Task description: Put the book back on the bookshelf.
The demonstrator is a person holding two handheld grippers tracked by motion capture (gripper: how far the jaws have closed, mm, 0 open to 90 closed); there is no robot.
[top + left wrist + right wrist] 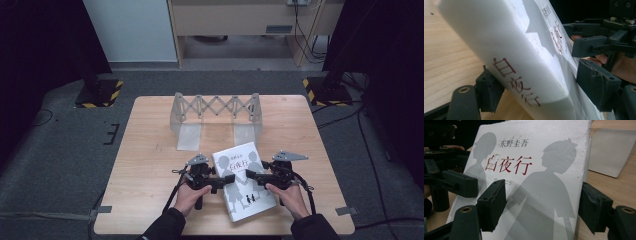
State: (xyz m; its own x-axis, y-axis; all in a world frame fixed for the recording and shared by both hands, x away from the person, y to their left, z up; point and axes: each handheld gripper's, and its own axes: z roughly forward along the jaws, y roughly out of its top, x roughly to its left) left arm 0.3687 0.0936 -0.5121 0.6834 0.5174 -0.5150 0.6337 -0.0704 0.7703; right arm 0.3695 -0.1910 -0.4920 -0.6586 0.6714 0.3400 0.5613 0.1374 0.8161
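A thick white book point(242, 186) with grey silhouettes and a red title lies near the table's front edge. My left gripper point(222, 184) is shut on the book's spine side point(524, 50), one pad under it and one on the cover, and the book looks tilted up there. My right gripper point(251, 176) reaches in from the right. In the right gripper view its jaws point(544, 205) stand open in front of the cover point(536, 182), one pad over the cover and one past the book's edge. The right gripper point(594, 42) also shows beyond the book in the left gripper view.
A grey expanding book rack point(216, 112) with two flat base plates stands at the back middle of the wooden table point(150, 150); one plate point(614, 152) shows behind the book. Dark stands and cables sit on the floor beyond.
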